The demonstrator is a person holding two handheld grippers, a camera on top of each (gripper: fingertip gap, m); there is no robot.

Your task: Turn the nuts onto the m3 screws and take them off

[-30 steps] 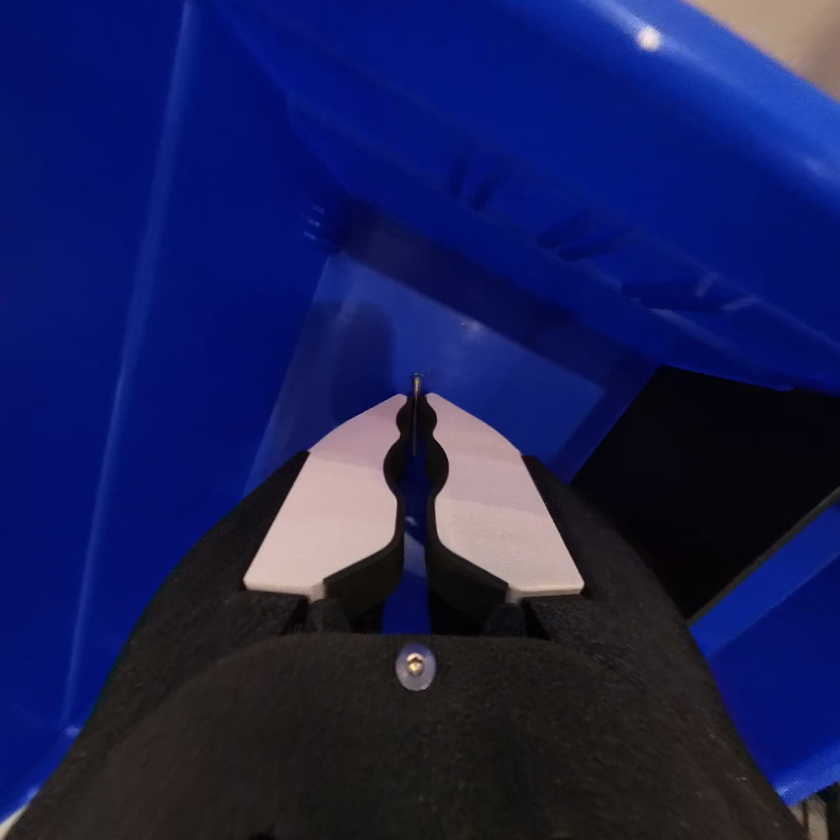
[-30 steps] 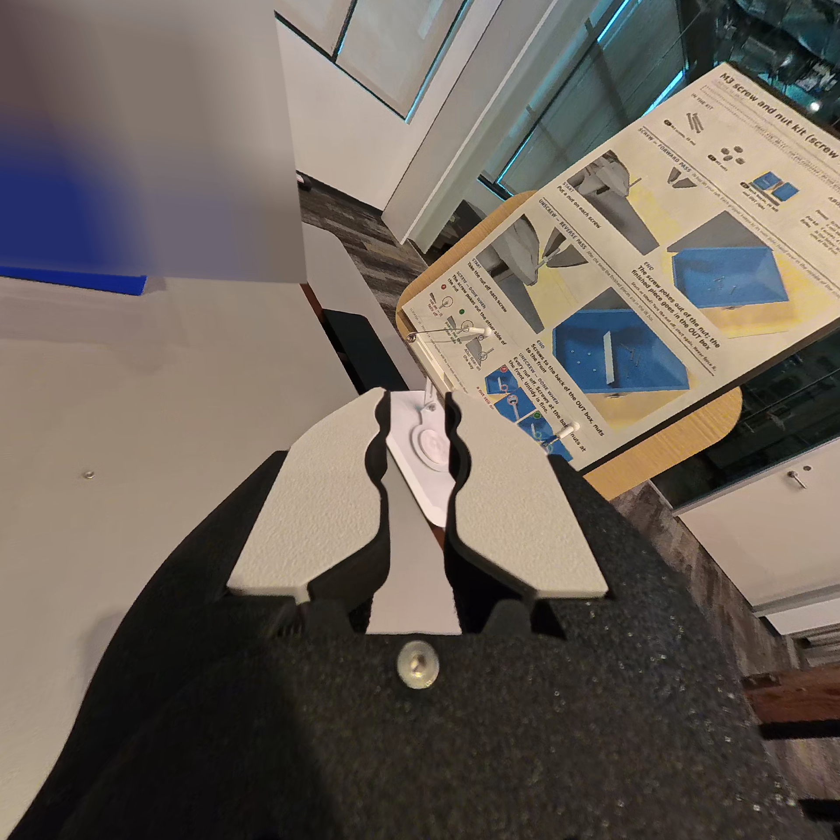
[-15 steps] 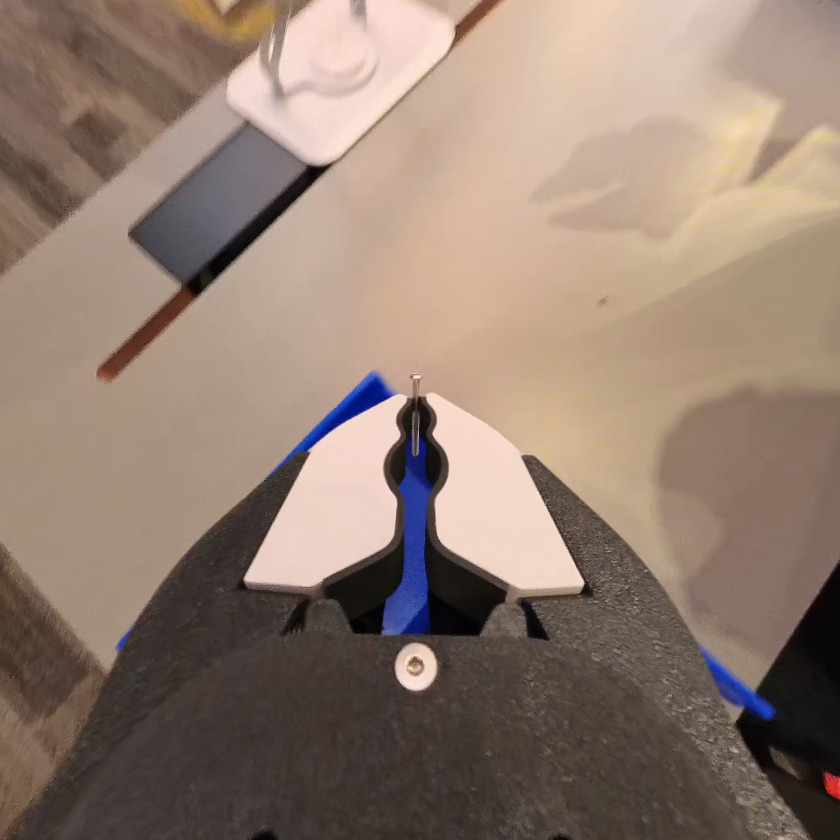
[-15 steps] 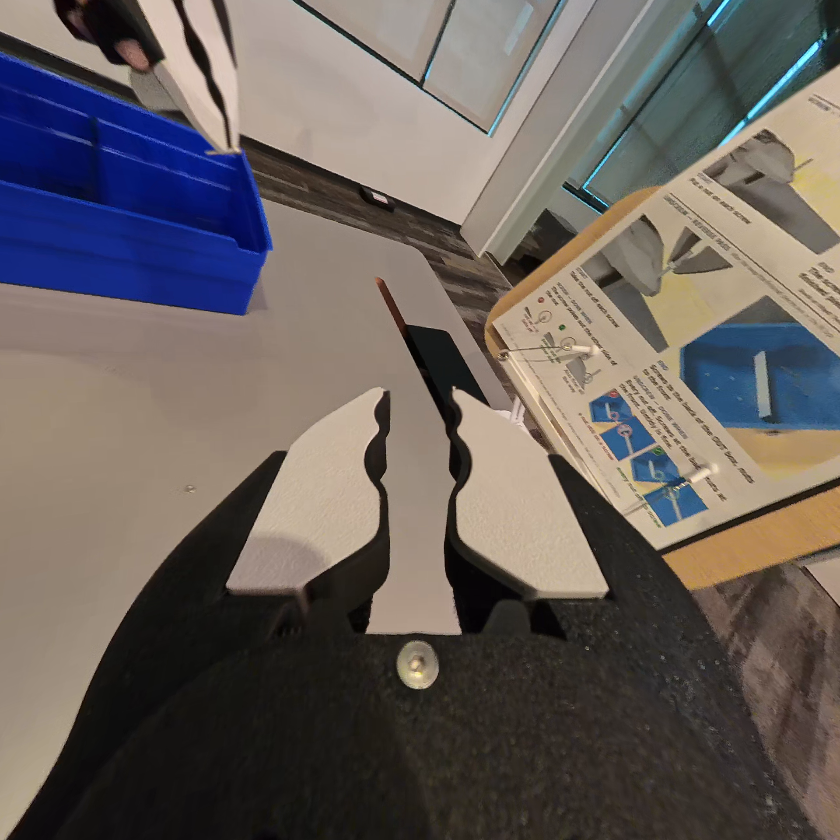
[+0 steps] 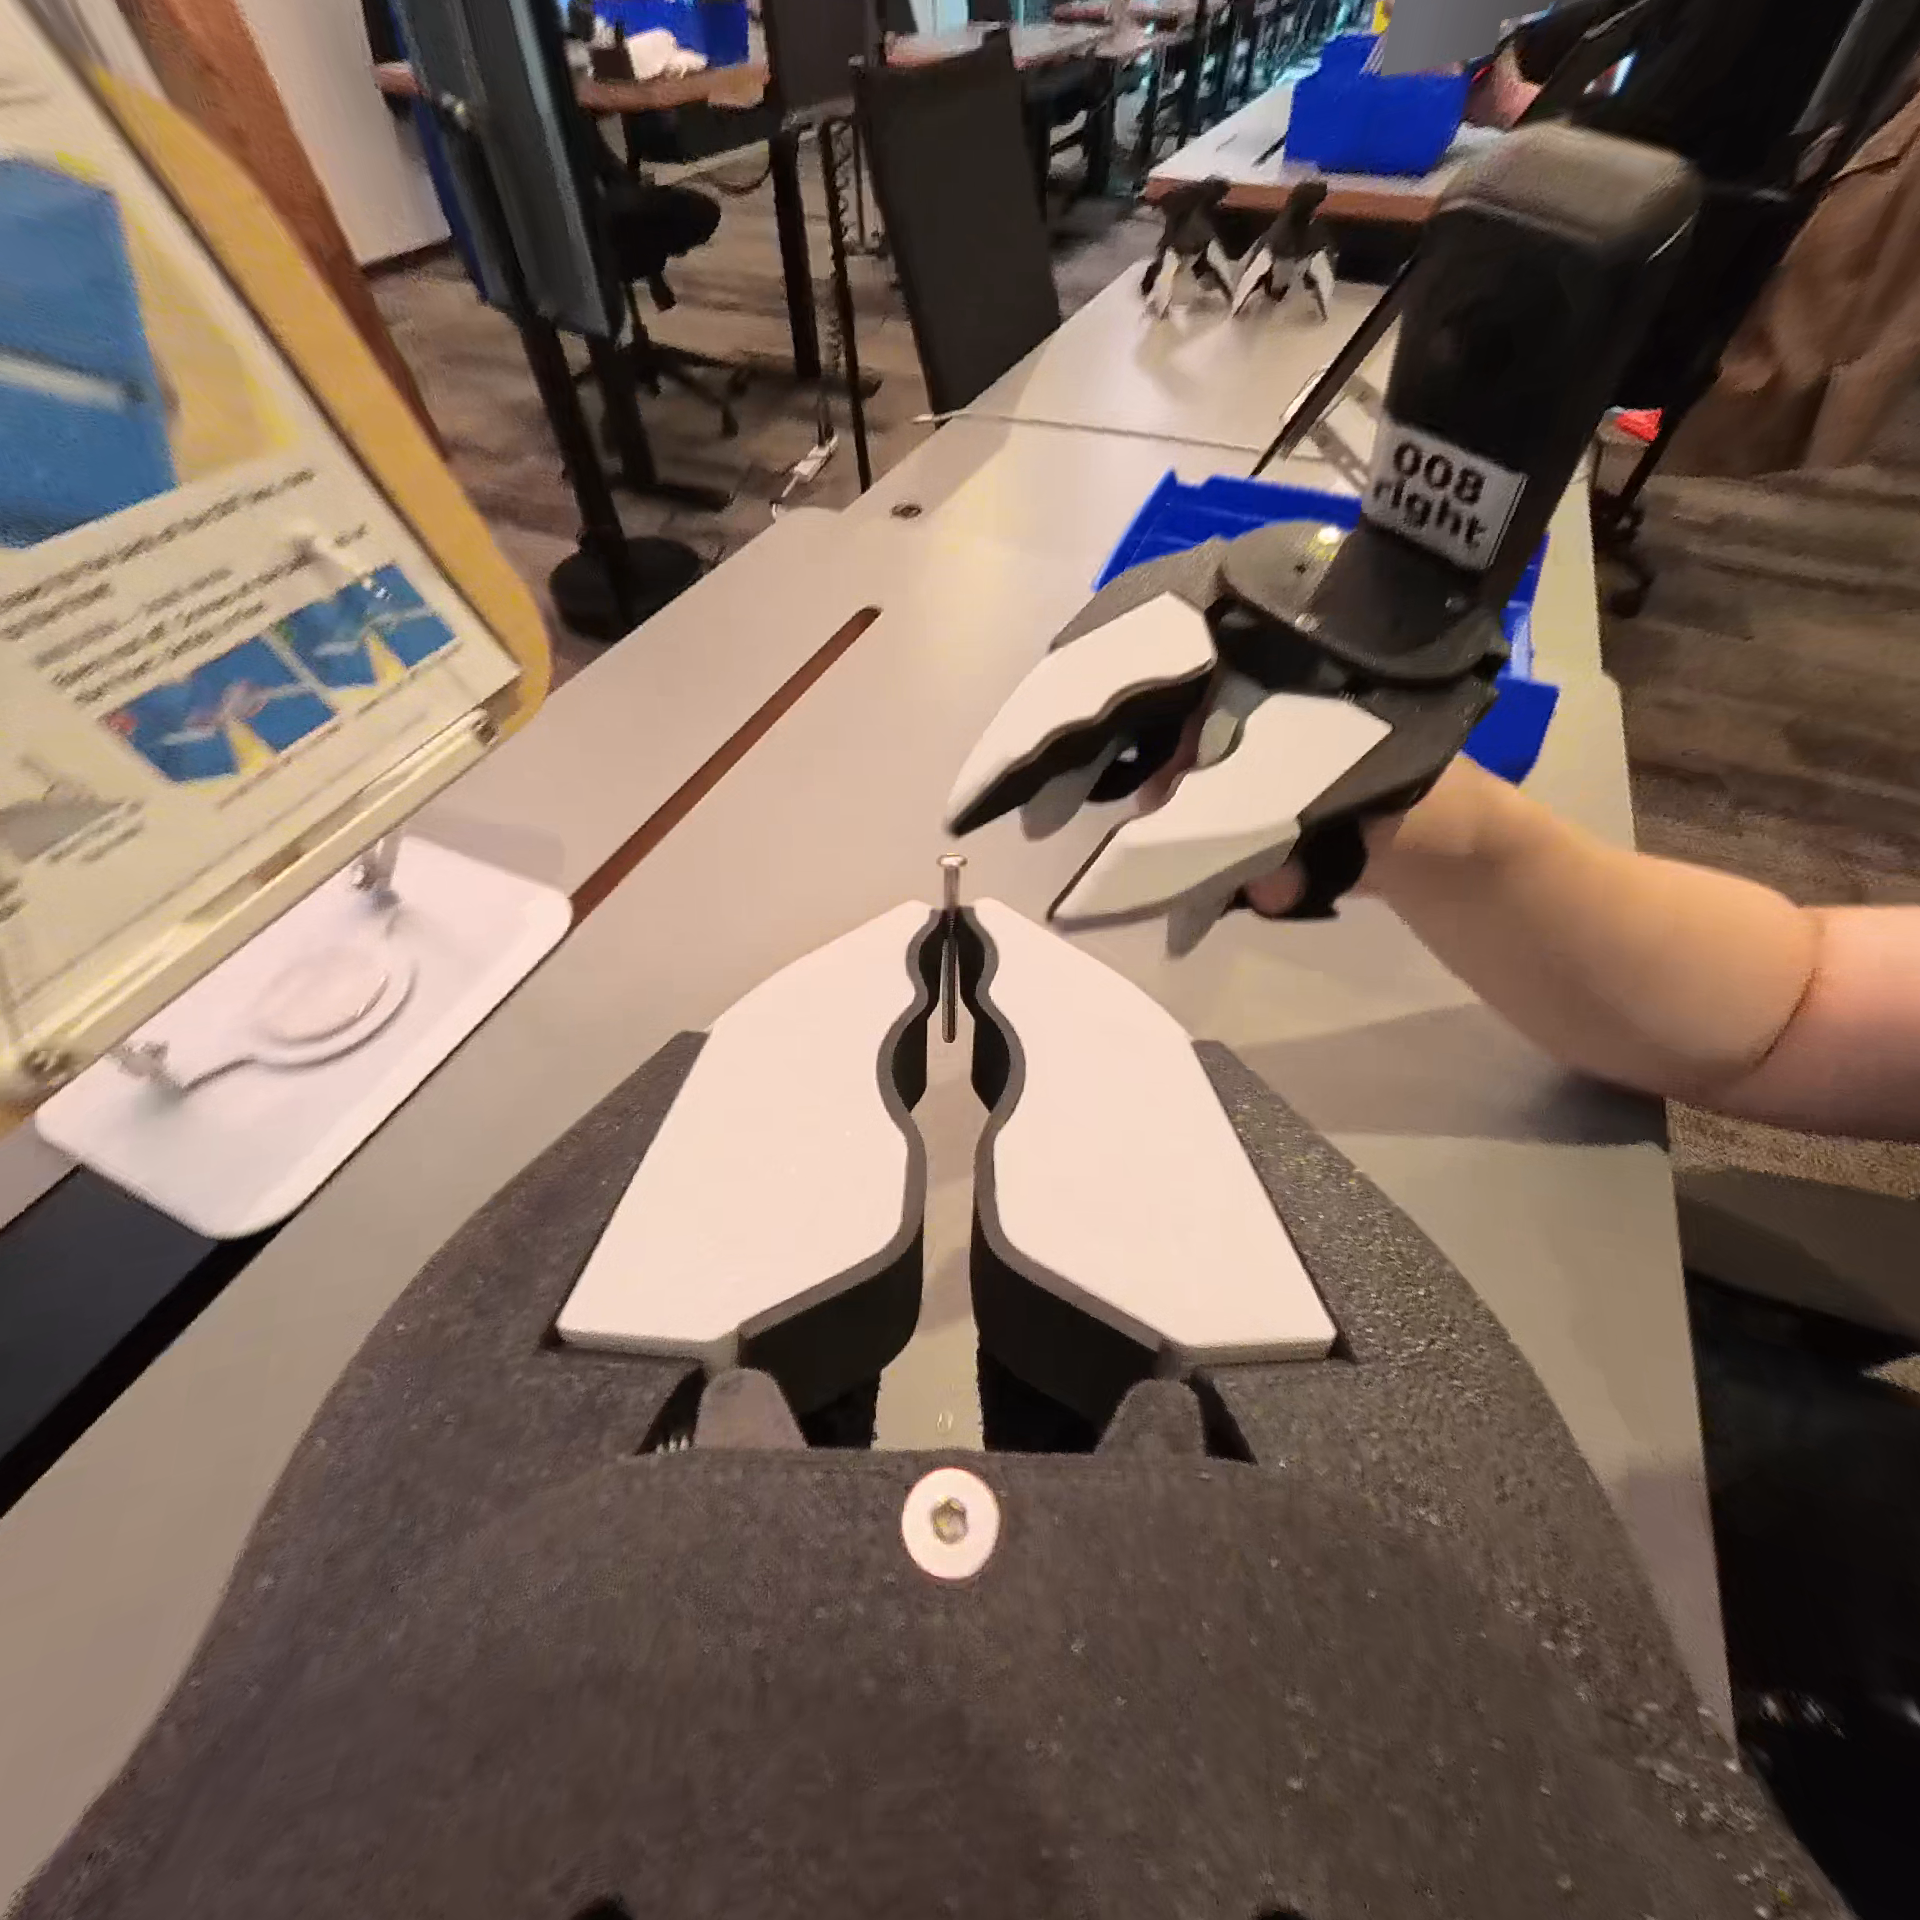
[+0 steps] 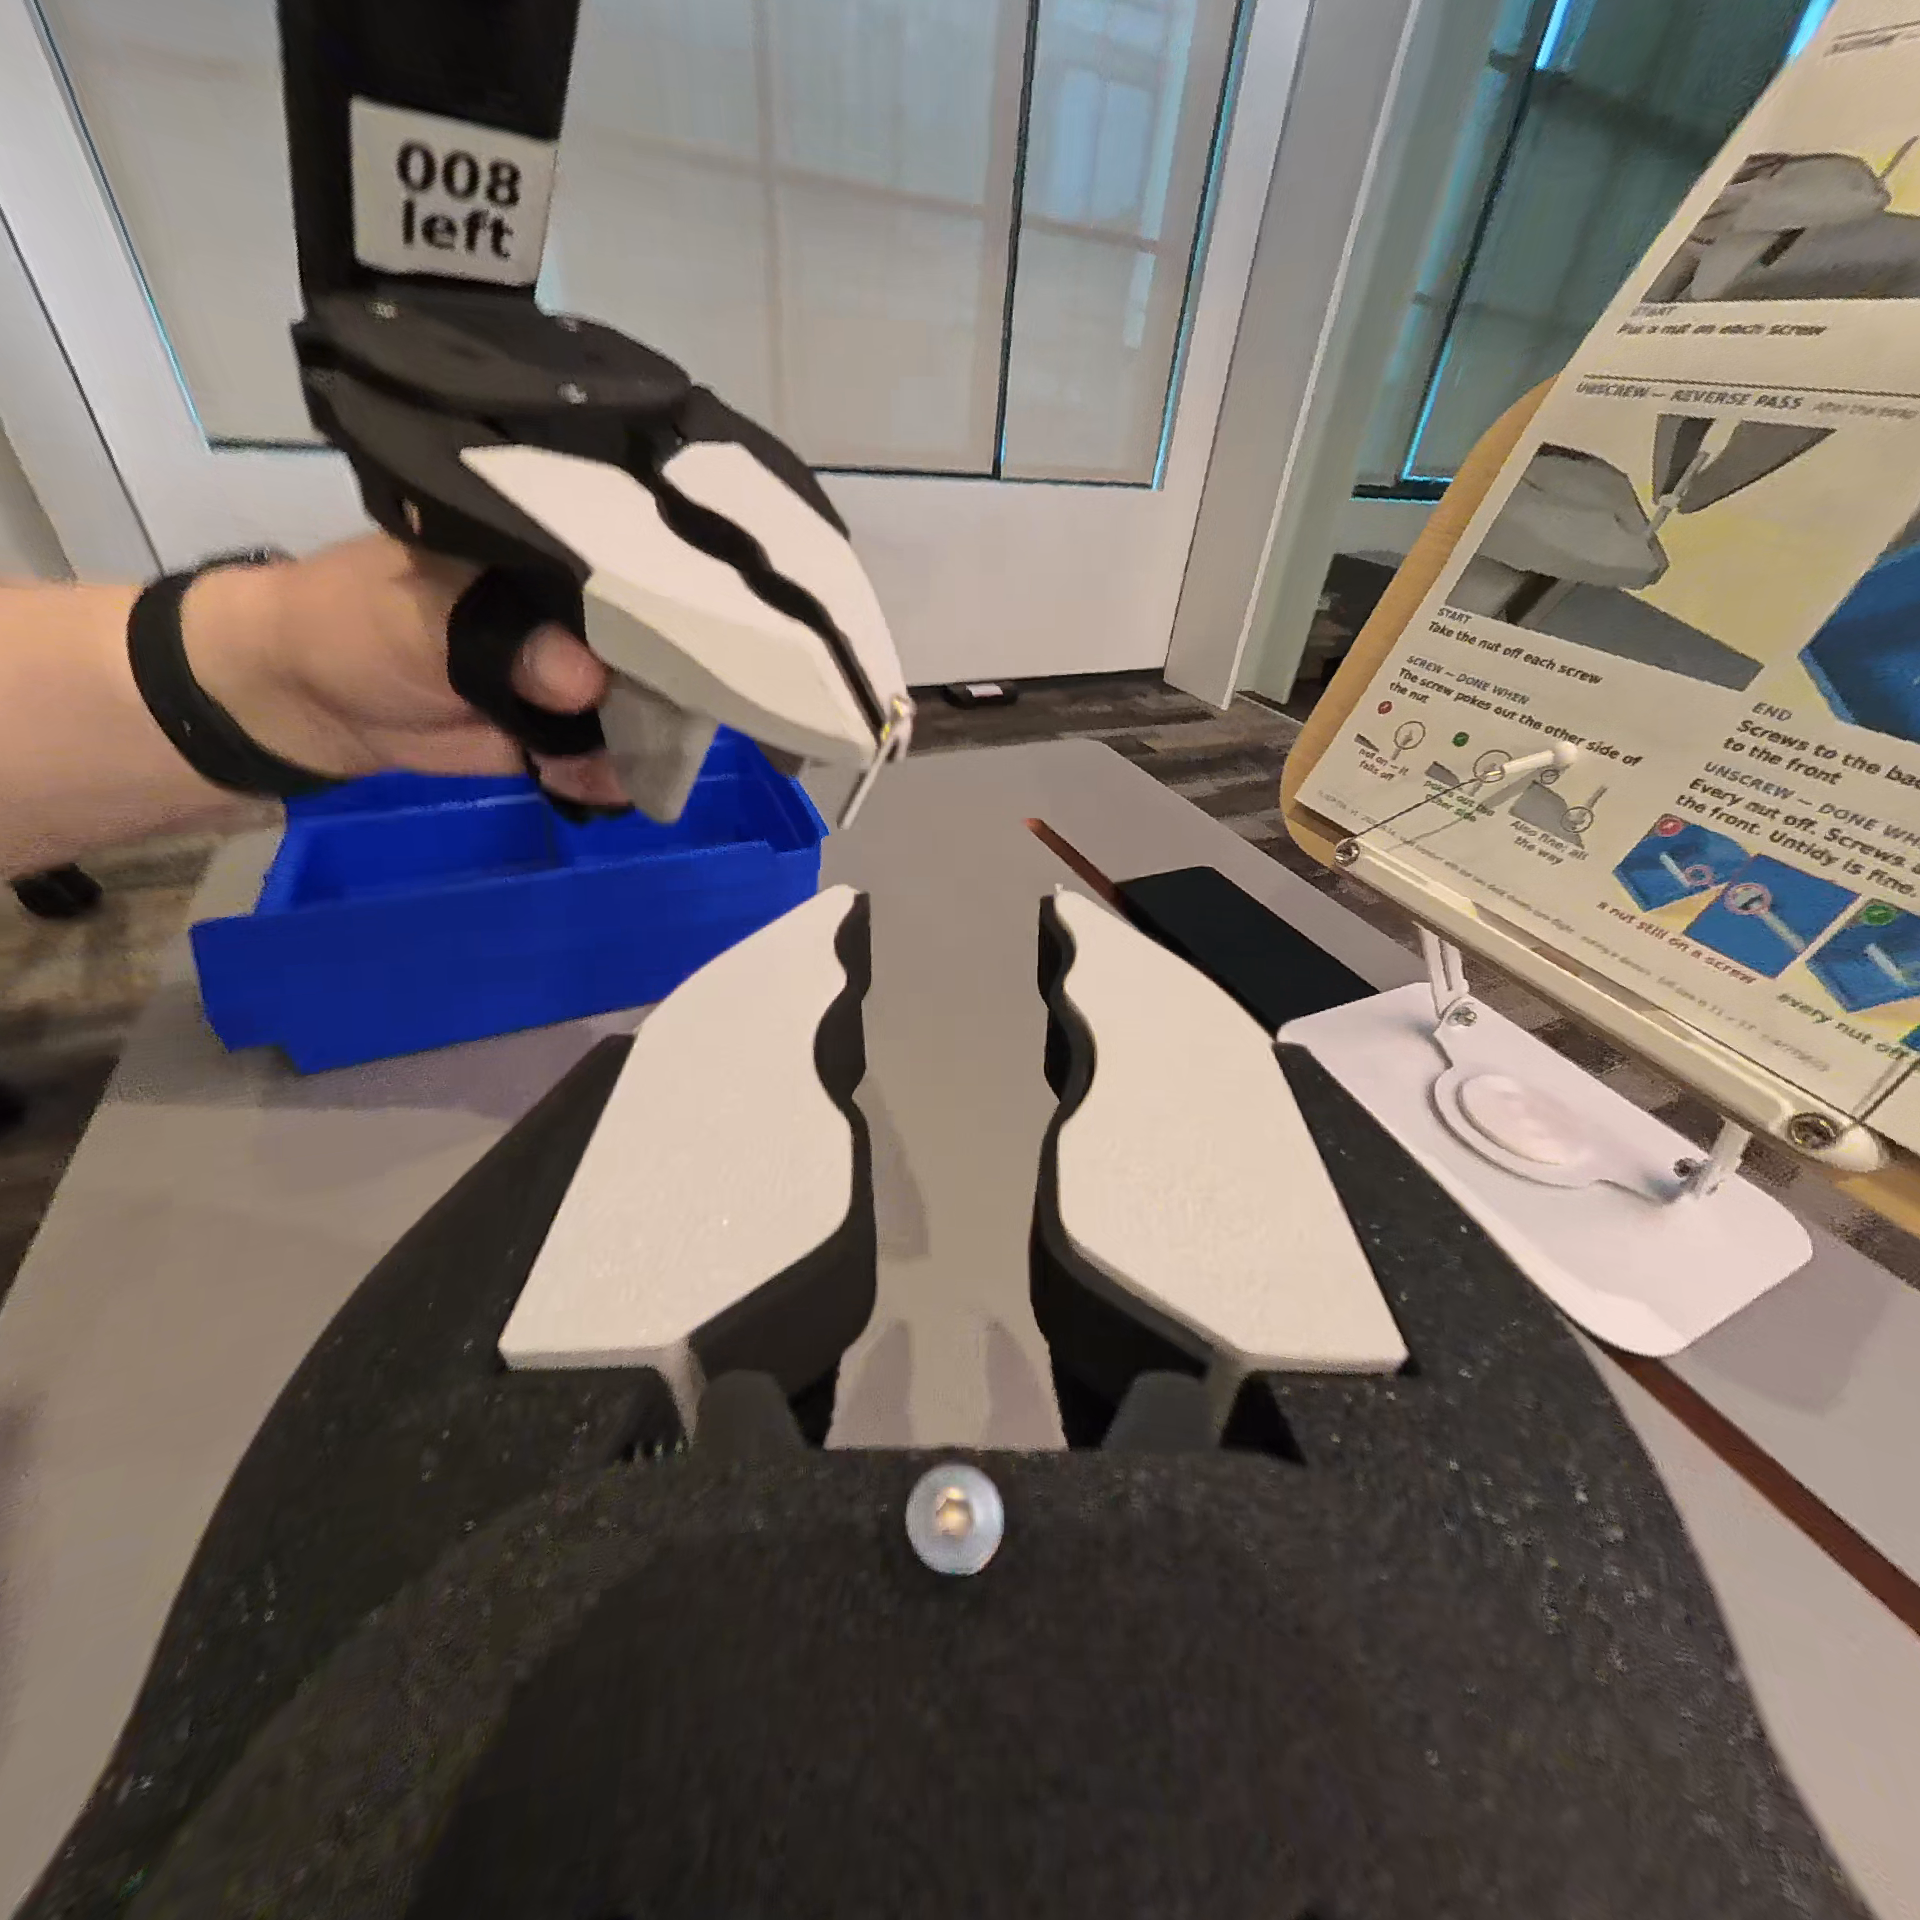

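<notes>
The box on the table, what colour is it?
The box is bright blue, clearest in the right wrist view.

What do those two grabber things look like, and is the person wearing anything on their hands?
Each gripper, left and right, has two flat pale grey fingers with wavy black inner edges on a rough black body with one silver bolt. Each black handle carries a white label. The person's left hand wears a black fingerless glove with a wrist strap; the right hand wears black too.
</notes>
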